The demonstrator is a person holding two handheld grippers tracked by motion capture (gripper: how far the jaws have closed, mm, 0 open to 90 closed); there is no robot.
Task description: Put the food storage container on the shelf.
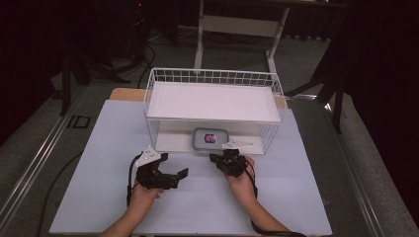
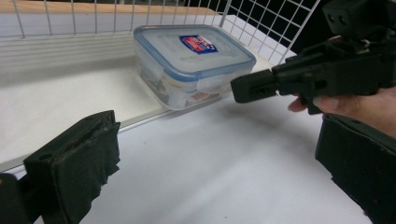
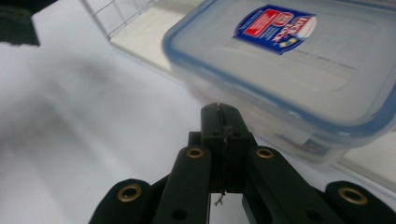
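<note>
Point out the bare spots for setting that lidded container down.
Free: the rack's top shelf; the white mat left of the rack; the mat's near strip. Crowded: around the container, where the right tool sits at the lower shelf's front edge.

Both forearms are extended forward from the near edge in the high view. The left gripper (image 1: 173,174) is held by the left hand (image 1: 144,193) and turned toward the right, its jaws spread wide apart. The right gripper (image 1: 216,158) is held by the right hand (image 1: 241,178), its jaws pressed together with nothing between.
</note>
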